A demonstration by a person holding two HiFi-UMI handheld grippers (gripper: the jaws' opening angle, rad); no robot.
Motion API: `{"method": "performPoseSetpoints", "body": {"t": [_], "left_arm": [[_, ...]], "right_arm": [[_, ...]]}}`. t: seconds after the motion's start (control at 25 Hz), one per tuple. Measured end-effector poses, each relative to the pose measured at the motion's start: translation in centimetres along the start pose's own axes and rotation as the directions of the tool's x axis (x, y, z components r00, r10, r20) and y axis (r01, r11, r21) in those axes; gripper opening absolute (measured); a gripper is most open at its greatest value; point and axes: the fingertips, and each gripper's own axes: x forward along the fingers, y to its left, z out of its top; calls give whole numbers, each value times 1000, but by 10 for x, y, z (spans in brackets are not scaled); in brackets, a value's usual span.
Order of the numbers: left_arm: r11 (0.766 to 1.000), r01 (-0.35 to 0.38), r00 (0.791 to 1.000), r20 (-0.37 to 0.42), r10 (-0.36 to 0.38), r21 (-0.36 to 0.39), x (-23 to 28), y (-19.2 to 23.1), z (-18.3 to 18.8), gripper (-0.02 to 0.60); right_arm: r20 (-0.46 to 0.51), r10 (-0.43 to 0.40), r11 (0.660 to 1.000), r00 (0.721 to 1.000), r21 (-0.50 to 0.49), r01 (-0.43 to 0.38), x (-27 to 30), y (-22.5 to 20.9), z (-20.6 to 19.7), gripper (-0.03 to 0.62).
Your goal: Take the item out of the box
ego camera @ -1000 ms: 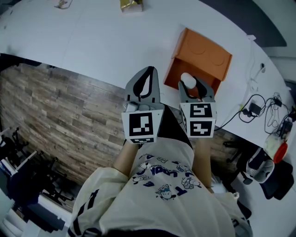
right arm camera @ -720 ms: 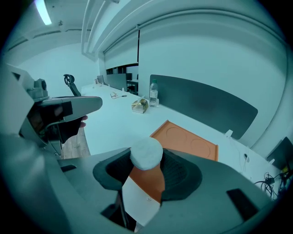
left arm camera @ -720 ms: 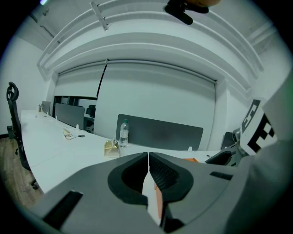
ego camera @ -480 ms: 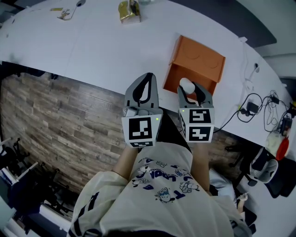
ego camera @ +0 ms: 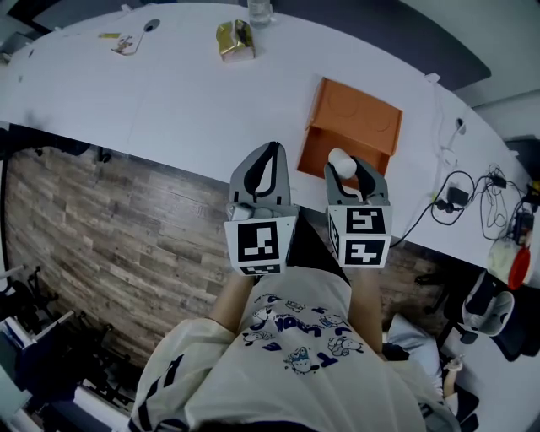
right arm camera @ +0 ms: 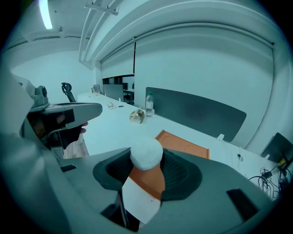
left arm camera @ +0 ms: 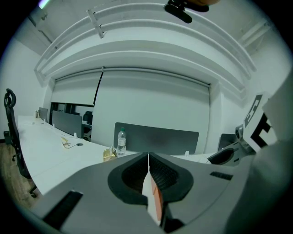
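The right gripper [ego camera: 351, 169] pinches a white round item [right arm camera: 146, 154] between its jaws, held off the tabletop [ego camera: 169, 93] at the near edge of the open orange box [ego camera: 359, 114]. The left gripper [left arm camera: 148, 157] hangs just beside it – jaws pressed together, nothing between them – over the tabletop's near edge.

The right gripper [right arm camera: 147, 160] clamps a white round item [right arm camera: 146, 153] (orange box [right arm camera: 187, 145] just beyond).

The counter [ego camera: 169, 93] carried one orange box [ego camera: 353, 126], one gold foil packet [ego camera: 235, 40] and one clear bottle [ego camera: 260, 10]. Two claws showed, left claw [ego camera: 269, 152] and right claw [ego camera: 353, 169], plus one white ball [ego camera: 341, 160].
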Motion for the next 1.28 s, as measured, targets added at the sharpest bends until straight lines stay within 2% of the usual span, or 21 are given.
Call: {"method": "performPoseSetpoints", "body": {"t": [0.76,1.28], "left_arm": [[999,25,997,71,-26,20,-20,-15,27,21],[998,53,993,106,-56,34,-29,-32,42,21]], "right_arm": [[133,-45,997,990,71,36,-41,-6,26,193],[194,-70,995,979,83,55,-68,-10,37,193]]}}
